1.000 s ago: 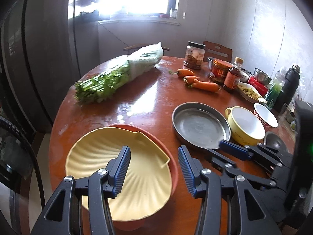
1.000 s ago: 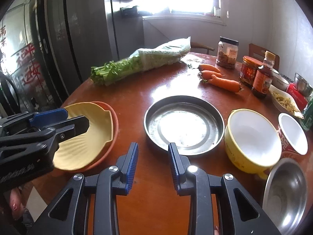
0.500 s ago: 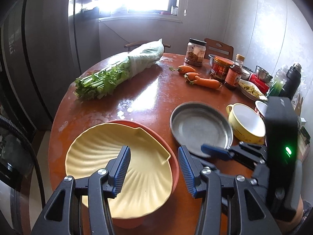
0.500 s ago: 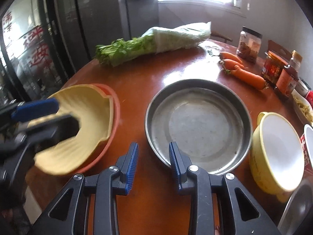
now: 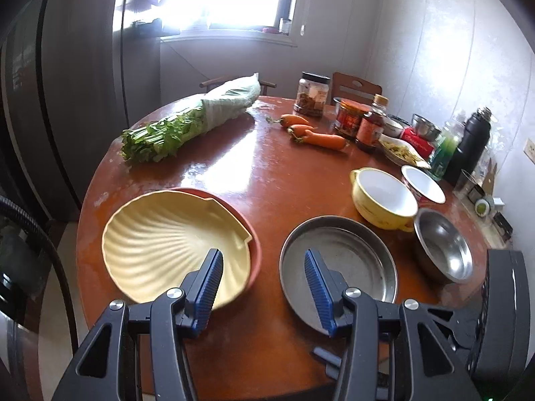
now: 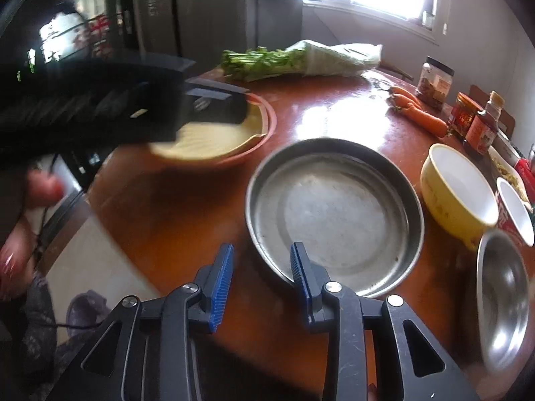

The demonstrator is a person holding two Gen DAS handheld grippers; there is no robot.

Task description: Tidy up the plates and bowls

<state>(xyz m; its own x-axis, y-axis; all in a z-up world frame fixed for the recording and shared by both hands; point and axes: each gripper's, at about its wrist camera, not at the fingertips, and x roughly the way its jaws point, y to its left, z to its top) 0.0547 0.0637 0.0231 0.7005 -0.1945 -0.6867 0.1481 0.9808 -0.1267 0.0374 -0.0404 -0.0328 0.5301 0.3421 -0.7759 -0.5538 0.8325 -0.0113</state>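
— Where are we sitting now?
— We're holding the right gripper [image 6: 261,277] spread, empty, at the steel plate [image 6: 334,214] rim on the bench [image 6: 187,207].
— And the left gripper [image 5: 264,287]?
— We're hovering it wide between shell plate [image 5: 167,244] and steel plate.

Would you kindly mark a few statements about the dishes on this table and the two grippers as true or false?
1. The yellow shell-shaped plate sits in a reddish plate. True.
2. The right gripper is clamped on the metal pan. False: its jaws are open and hold nothing, with the pan's near rim at them.
3. The left gripper is open and empty. True.
4. The carrots lie inside the metal pan. False: they lie on the bare table, farther back.
5. The yellow bowl is stacked inside the steel bowl. False: they stand side by side.
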